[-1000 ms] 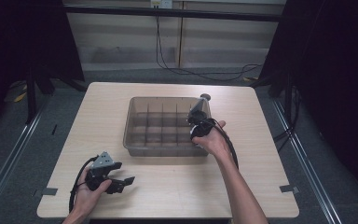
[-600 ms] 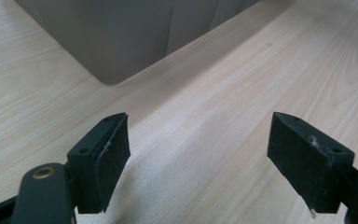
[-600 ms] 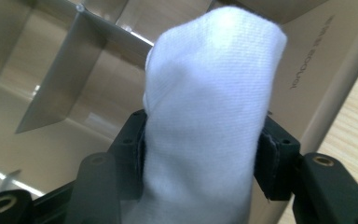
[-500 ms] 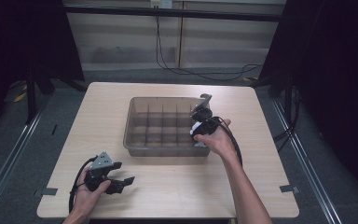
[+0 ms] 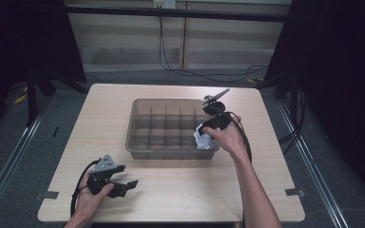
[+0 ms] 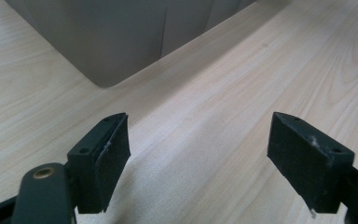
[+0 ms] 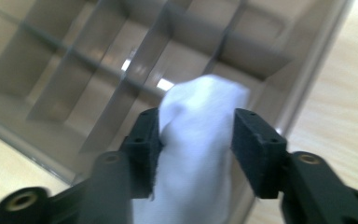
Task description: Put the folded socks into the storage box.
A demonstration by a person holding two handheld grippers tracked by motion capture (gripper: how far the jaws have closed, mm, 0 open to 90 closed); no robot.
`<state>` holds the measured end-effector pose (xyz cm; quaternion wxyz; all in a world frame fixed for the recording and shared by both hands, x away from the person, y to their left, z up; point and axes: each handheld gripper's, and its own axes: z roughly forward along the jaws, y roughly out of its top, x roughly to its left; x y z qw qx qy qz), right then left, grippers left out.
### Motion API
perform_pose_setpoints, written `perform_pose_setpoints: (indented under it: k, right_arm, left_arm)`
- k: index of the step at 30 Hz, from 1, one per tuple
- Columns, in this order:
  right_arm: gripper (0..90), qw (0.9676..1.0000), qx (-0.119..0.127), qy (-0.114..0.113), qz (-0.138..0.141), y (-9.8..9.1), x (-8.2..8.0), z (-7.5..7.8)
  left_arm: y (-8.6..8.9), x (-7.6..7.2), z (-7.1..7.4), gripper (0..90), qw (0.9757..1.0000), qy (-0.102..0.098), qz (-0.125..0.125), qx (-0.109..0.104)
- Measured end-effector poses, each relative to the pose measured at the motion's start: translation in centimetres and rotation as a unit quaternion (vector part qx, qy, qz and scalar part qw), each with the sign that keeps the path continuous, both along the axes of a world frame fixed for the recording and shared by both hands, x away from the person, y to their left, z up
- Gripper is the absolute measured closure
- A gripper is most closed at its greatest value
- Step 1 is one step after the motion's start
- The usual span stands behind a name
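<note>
Right claw (image 7: 196, 135): closed on a white cloth (image 7: 200, 154), jaws pressing it from both sides; the cloth bulges up between them and hangs down below.
Cloth position: over the tray (image 5: 138, 147), at its near right corner in the high view (image 5: 203, 138). Whether it touches a divider or the tray floor I cannot tell.
Tray: clear, grid of dividers, compartments look empty; sits mid-surface (image 5: 180, 190).
Key relation: the tray compartments lie straight ahead of and below the right claw, along its jaw line. The cloth's long axis runs roughly along the jaws, down toward the hand. Judged: a short drop would put it in a right-hand compartment near the front wall.
Left claw (image 5: 123, 184): jaws wide apart, nothing between them; rests low over bare surface at the near left, well apart from the cloth. The tray's corner shows ahead of it.
Nearer hand: the right, plainly.
Risk (judged): cloth may drape across a divider instead of settling in one cell.
</note>
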<state>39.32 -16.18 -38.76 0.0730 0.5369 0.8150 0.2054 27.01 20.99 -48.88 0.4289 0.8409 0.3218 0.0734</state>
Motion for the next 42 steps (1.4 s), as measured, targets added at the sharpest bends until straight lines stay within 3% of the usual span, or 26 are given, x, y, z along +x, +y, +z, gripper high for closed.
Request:
perform_pose_setpoints:
  k: [2, 5, 8, 12, 18, 30, 33, 42]
  right_arm:
    - [52.5, 0.9996, -0.028, 0.009, -0.001, 0.5, 0.2, -0.7]
    - [64.4, 0.9992, -0.034, 0.022, 0.0, 0.6, 0.3, -1.6]
    - [69.8, 0.9985, -0.036, 0.042, 0.003, 0.5, 0.3, -2.1]
    - [72.7, 0.9964, -0.051, 0.067, 0.008, 0.8, 0.5, -2.8]
    - [72.9, 0.9946, -0.066, 0.08, 0.01, 1.2, 0.7, -4.2]
    - [73.0, 0.9932, -0.085, 0.079, 0.011, 1.7, 0.7, -5.7]
    - [73.2, 0.9943, -0.075, 0.075, 0.009, 1.5, 0.6, -5.9]
    - [73.1, 0.9919, -0.1, 0.079, 0.007, 2.2, 0.7, -6.0]
  left_arm:
    - [0.1, 0.0, 0.0, 20.8, 1.0, -0.001, 0.0, 0.002]
    - [0.1, -0.1, 0.1, 20.8, 1.0, -0.001, -0.001, 0.001]
    - [0.0, -0.1, 0.0, 20.8, 1.0, -0.002, -0.001, 0.002]
    - [0.1, -0.1, 0.1, 20.9, 1.0, -0.002, -0.001, 0.002]
    - [0.1, -0.1, 0.1, 20.9, 1.0, -0.001, -0.002, 0.003]
    - [0.0, 0.0, 0.0, 20.9, 1.0, -0.003, -0.003, 0.004]
    - [0.1, -0.1, 0.0, 20.8, 1.0, -0.004, -0.002, 0.007]
    - [0.0, 0.0, 0.0, 20.8, 1.0, -0.004, -0.004, 0.007]
